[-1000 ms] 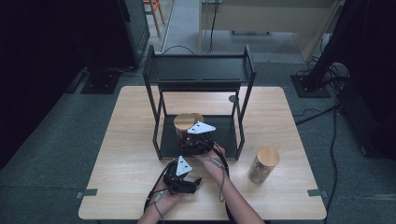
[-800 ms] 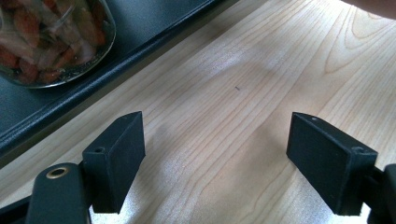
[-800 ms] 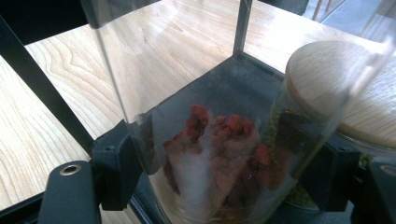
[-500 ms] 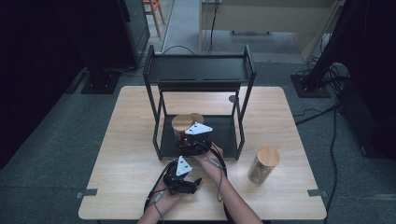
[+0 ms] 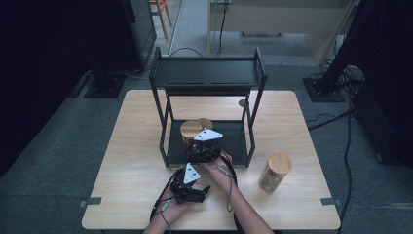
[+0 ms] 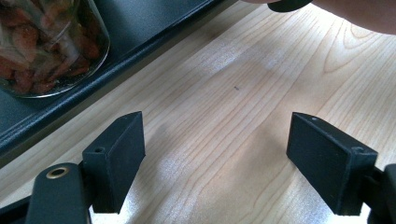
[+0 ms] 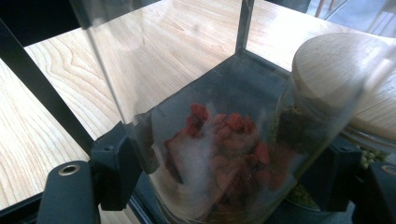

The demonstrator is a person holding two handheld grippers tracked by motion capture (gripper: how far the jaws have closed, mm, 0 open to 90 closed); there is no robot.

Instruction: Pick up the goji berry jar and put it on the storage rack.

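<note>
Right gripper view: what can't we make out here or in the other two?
- Right gripper view: the jar between the jaws is blurred, its top cut off by the frame.
- High view: right gripper fingertips hidden under its grey plate.
- Left gripper view: a jar cut off at the top-left corner.

Pale grained wood table [image 5: 131, 161], matt black metal rack [image 5: 209, 73] (probably powder-coated), glossy clear glass jar [image 7: 219, 140], wooden lid [image 7: 336, 65]

High view overhead, facing forward-down; tool views close; all share rack [image 5: 208, 78].
</note>
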